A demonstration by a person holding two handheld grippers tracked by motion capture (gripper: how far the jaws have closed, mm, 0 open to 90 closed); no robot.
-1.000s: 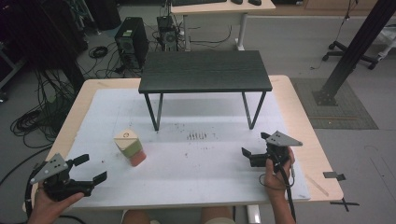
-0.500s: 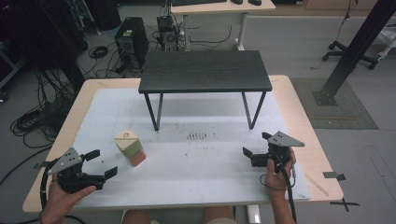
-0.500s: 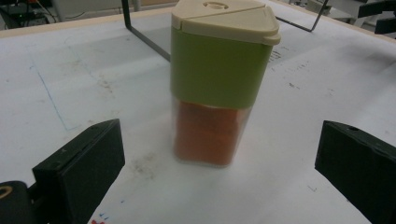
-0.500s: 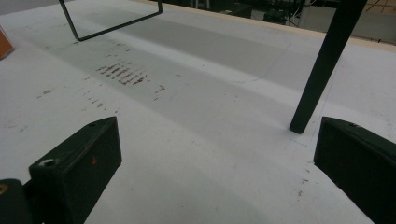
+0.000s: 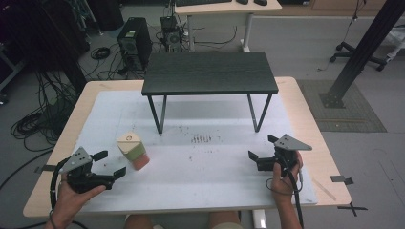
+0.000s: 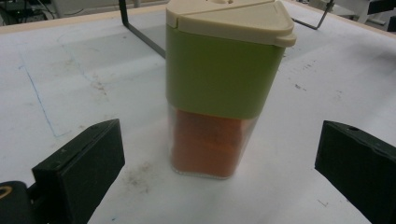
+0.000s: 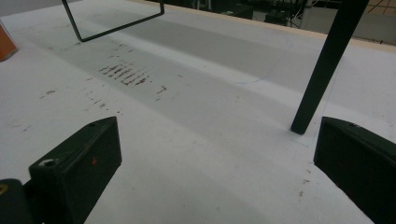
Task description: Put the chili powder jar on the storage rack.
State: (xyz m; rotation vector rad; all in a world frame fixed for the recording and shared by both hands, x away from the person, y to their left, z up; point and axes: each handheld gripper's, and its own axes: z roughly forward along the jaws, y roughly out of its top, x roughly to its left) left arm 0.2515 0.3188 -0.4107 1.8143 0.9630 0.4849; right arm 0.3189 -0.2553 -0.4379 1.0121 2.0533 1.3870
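- container: upright on the white mat, green sleeve over orange contents, cream lid; left of the small black table.
- left gripper: has advanced toward the container over the last second, suggesting an approach to grasp; jaws wide apart, container centred just ahead, untouched.
- right gripper: unmoved, jaws apart, holding nothing.

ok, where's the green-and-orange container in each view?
High view: container stands left of centre, just ahead of the left hand-held gripper.
Left gripper view: centre, between the open jaws.
Right gripper view: an orange sliver at the left edge.
Shared landmark: the black stand's leg.
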